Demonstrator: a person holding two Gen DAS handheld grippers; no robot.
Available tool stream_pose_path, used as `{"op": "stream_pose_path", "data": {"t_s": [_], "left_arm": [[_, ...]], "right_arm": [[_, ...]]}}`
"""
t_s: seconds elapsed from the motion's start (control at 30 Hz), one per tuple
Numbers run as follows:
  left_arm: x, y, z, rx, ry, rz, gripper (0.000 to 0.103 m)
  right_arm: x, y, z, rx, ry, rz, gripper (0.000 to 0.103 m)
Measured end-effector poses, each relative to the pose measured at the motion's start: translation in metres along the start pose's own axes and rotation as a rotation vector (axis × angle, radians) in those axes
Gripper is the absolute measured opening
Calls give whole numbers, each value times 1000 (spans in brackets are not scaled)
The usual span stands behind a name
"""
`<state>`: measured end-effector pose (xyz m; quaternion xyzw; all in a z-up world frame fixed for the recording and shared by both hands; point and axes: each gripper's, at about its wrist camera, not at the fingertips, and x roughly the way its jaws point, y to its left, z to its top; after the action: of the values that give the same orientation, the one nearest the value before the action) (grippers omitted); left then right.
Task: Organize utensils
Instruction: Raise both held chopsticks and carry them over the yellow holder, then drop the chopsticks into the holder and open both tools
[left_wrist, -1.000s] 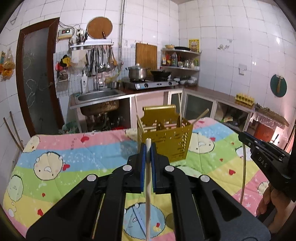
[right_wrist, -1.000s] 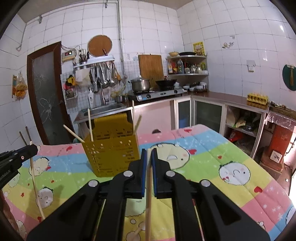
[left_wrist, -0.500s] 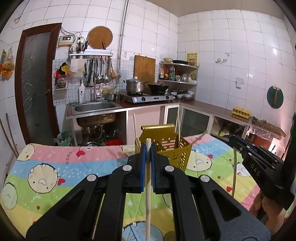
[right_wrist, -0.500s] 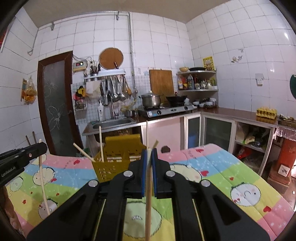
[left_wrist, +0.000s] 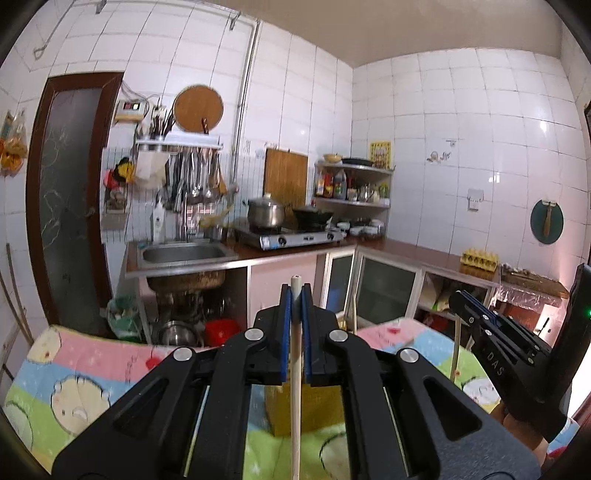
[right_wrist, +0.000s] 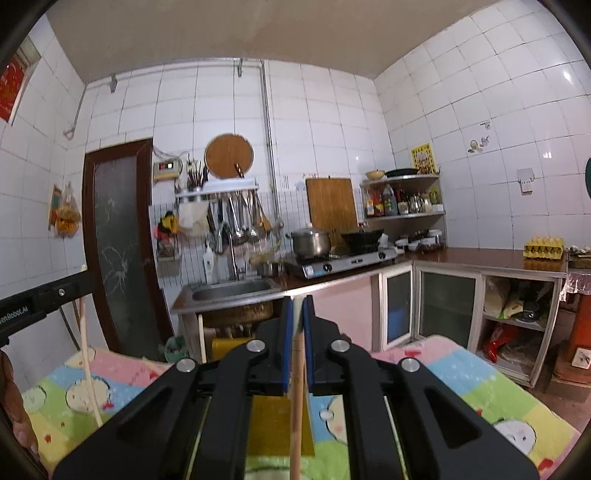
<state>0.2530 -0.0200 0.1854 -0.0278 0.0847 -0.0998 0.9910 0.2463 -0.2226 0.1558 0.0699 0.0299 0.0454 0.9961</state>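
My left gripper (left_wrist: 295, 291) is shut on a pale wooden chopstick (left_wrist: 295, 387) that stands upright between its blue pads. Below and behind its fingers sits the yellow perforated utensil holder (left_wrist: 306, 410), mostly hidden, with a chopstick (left_wrist: 354, 314) sticking up out of it. My right gripper (right_wrist: 297, 306) is likewise shut on a wooden chopstick (right_wrist: 295, 424), and the yellow holder (right_wrist: 273, 424) lies low behind it. Each gripper appears in the other's view: the right gripper (left_wrist: 458, 295) with its chopstick (left_wrist: 455, 354) hanging down, and the left gripper (right_wrist: 83, 282) with its chopstick (right_wrist: 88, 362).
The holder stands on a table covered by a colourful cartoon blanket (left_wrist: 74, 380). Beyond the table are a steel sink (left_wrist: 184, 254), a gas stove with a pot (left_wrist: 288, 236), glass-door cabinets (right_wrist: 447, 306) and a dark door (left_wrist: 70, 206). A hand (right_wrist: 14, 406) is at the left edge.
Both grippers have risen and tilted upward, each keeping its chopstick. The yellow holder has dropped low in both views and is now largely hidden behind the fingers.
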Motion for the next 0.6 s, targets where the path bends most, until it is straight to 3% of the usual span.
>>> {"op": "stream_pose_path", "data": {"t_s": [0.37, 0.6], "left_arm": [[37, -1, 49, -38, -166, -4, 4], [62, -8, 51, -29, -235, 11, 4]], "right_arm": [[41, 13, 40, 11, -165, 12, 6], [74, 17, 38, 36, -253, -5, 6]]}}
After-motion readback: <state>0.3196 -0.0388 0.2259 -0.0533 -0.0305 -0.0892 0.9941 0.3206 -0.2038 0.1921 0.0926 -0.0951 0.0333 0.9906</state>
